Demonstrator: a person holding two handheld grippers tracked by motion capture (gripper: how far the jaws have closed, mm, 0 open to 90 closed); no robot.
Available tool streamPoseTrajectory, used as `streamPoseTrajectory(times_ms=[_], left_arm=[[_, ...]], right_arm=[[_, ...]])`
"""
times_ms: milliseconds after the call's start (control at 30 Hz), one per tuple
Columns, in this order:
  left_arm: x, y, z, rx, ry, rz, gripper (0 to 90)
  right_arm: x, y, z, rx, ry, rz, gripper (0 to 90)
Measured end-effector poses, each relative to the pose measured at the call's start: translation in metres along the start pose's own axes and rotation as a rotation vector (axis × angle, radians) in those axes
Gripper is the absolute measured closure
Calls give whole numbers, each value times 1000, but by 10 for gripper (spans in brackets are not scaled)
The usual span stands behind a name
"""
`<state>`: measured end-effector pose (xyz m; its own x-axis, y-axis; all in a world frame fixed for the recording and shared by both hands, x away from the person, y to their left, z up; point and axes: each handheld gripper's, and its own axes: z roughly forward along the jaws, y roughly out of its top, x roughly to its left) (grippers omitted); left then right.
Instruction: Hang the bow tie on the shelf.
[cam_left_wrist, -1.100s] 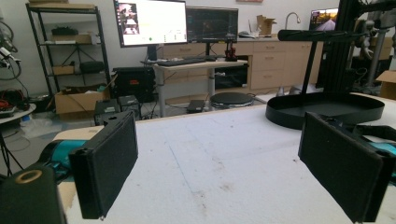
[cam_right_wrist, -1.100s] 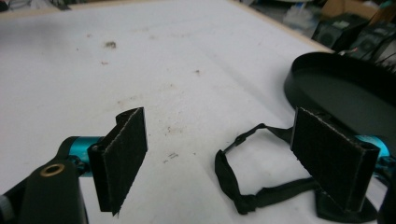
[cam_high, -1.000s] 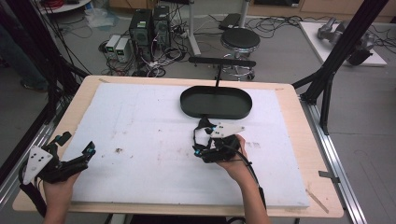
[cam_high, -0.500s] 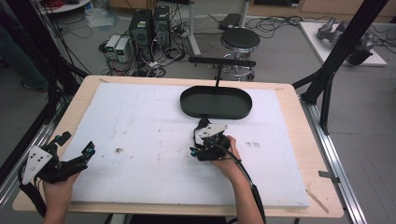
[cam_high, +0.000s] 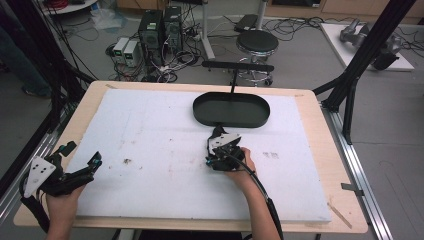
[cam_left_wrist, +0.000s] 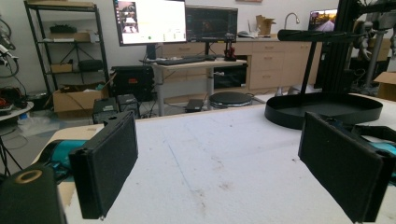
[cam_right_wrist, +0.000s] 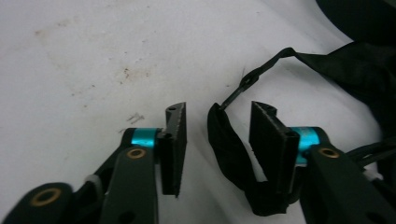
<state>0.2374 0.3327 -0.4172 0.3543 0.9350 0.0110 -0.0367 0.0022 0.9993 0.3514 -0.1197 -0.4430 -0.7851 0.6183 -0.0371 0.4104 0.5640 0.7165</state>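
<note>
A black strap (cam_right_wrist: 227, 140) lies on the white foam board (cam_high: 150, 130), looping between the jaws of my right gripper (cam_right_wrist: 218, 108). The jaws stand apart, so the gripper is open; the strap rests against the right pad (cam_right_wrist: 266, 135). It runs to a black fabric bundle (cam_right_wrist: 359, 70) further ahead. In the high view my right gripper (cam_high: 216, 136) sits low on the board just in front of the black oval tray (cam_high: 231, 120). At the board's near left corner my left gripper (cam_high: 82, 154) is wide open (cam_left_wrist: 219, 140) with nothing between its pads.
The tray (cam_left_wrist: 327, 107) has a post with a black crossbar (cam_high: 237, 66) rising behind it. Black frame struts (cam_high: 350, 80) flank the table at the right and left. Small dark marks (cam_high: 127, 161) dot the foam.
My right gripper and hand have slid a little to the left near the tray. The left gripper has not moved.
</note>
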Motion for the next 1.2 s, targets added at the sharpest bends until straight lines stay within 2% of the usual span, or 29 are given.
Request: streamPoseTrajectory(times_ms=[67, 100, 167, 200, 233, 267, 433, 600, 767, 933, 1000, 1033, 1200], left_arm=[[0, 0, 0, 1, 0, 0, 124], [0, 0, 0, 1, 0, 1, 124], [0, 0, 0, 2, 0, 2, 124], [0, 0, -1, 2, 0, 1, 124], [0, 0, -1, 3, 0, 3, 124], [0, 0, -1, 0, 0, 0, 124], [1, 0, -3, 0, 4, 0, 124], [2, 0, -3, 1, 6, -3, 124], [2, -1, -4, 2, 6, -1, 124], [1, 0, -5, -1, 6, 0, 124], [1, 0, -5, 1, 6, 3, 124], [1, 0, -5, 1, 7, 3, 124], [2, 0, -5, -1, 6, 3, 124]], right_arm=[[0, 0, 0, 0, 8, 8, 645], [2, 1, 0, 5, 20, 1, 725], [5, 1, 0, 10, 21, -21, 780], [5, 1, 0, 10, 21, -21, 780], [9, 2, -1, 15, 3, -45, 841], [10, 2, -1, 18, -3, -51, 856], [15, 4, -5, 10, -92, -135, 876], [21, 10, -21, -89, -175, -190, 876], [18, 15, -42, -206, -240, -184, 878], [13, 25, -62, -305, -286, -179, 882], [13, 27, -66, -321, -294, -178, 883], [11, 33, -73, -351, -309, -185, 882], [9, 46, -85, -399, -331, -188, 883]])
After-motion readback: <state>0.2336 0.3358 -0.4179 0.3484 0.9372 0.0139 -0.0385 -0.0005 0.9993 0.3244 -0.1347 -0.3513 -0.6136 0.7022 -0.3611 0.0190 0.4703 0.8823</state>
